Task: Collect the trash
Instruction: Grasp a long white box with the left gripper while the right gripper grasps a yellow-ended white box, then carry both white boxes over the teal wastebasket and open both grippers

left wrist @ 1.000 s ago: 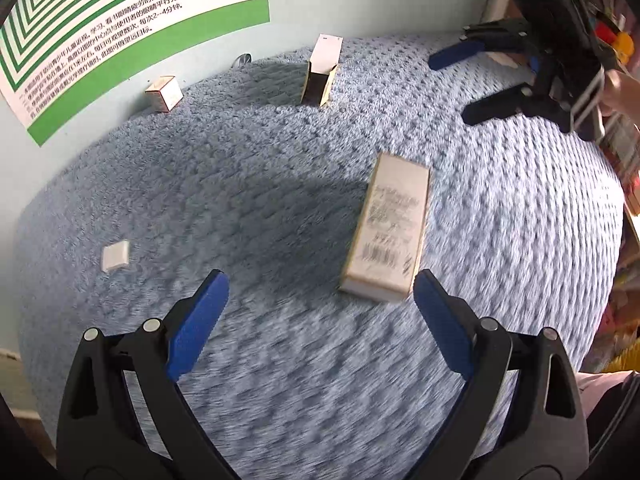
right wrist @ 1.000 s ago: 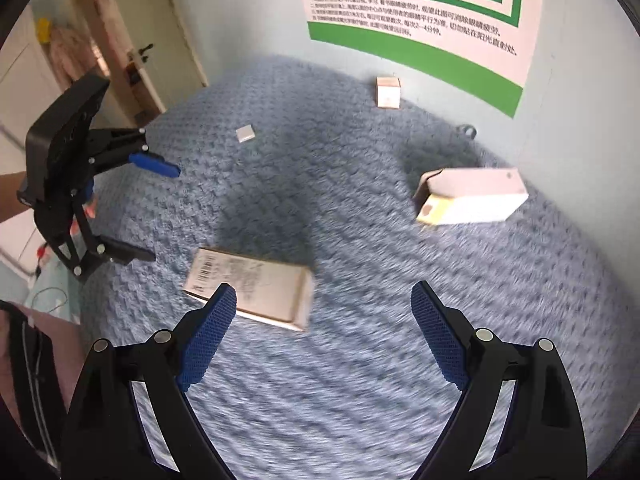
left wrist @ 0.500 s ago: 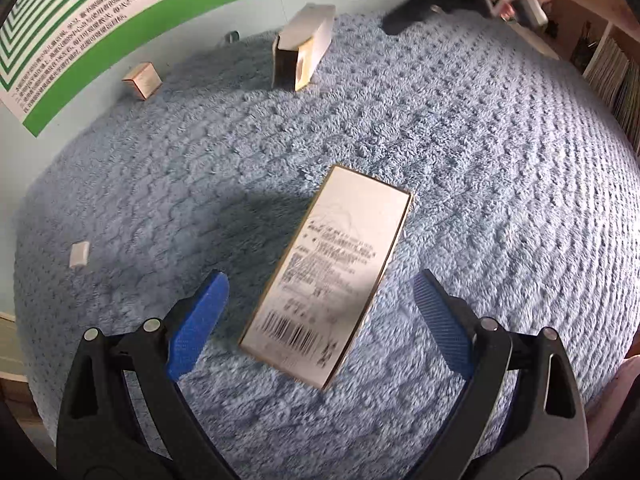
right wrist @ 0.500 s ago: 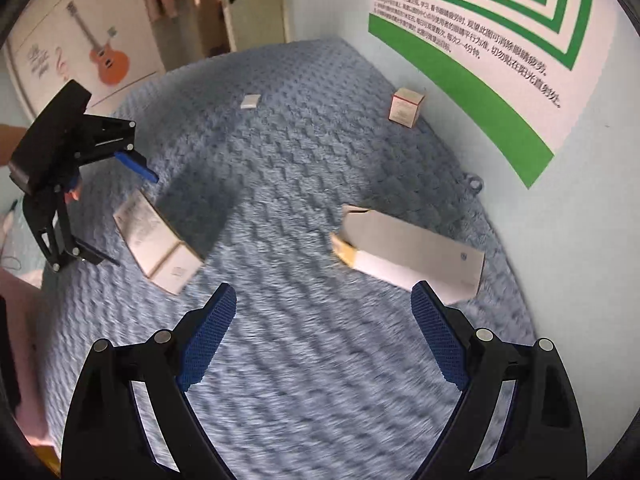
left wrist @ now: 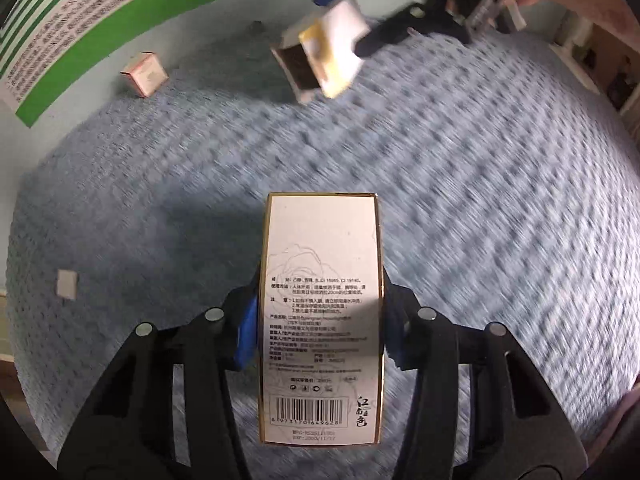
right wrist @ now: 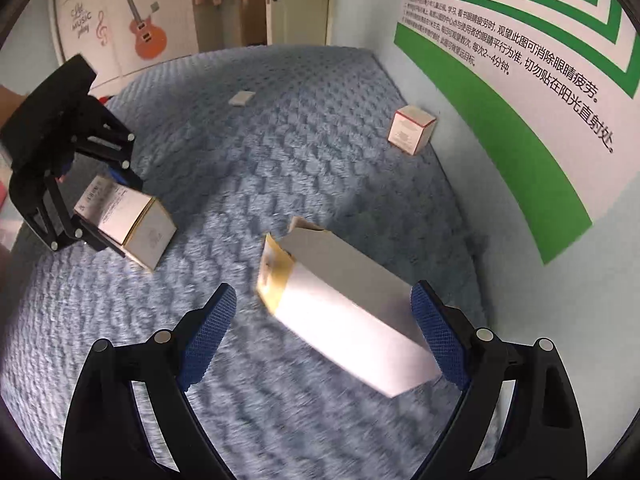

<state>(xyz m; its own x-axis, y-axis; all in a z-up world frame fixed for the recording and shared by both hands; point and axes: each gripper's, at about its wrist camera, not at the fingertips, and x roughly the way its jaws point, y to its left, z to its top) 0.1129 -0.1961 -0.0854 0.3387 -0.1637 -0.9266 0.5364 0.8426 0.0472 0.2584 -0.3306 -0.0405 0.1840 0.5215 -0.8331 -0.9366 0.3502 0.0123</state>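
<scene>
My left gripper (left wrist: pixel 320 320) is shut on a long white printed carton (left wrist: pixel 320 312) with a gold edge and a barcode; it also shows in the right wrist view (right wrist: pixel 124 216), held by the left gripper (right wrist: pixel 96 216). My right gripper (right wrist: pixel 324 328) is open, its fingers either side of a white open-ended box (right wrist: pixel 344 312) with a yellow flap, lying on the blue blanket (right wrist: pixel 300 168). That box shows in the left wrist view (left wrist: pixel 324 56) with the right gripper (left wrist: pixel 360 12) behind it.
A small pink-white cube box (right wrist: pixel 412 130) (left wrist: pixel 145 74) lies by the wall with the green poster (right wrist: pixel 520 52). A small flat white piece (right wrist: pixel 241 98) (left wrist: pixel 66 285) lies further out on the blanket. A door and a guitar wall picture (right wrist: pixel 144 32) are beyond.
My left gripper closed on the printed carton, which lay between its open fingers before. My right gripper moved in over the open-ended box, which now lies between its fingers.
</scene>
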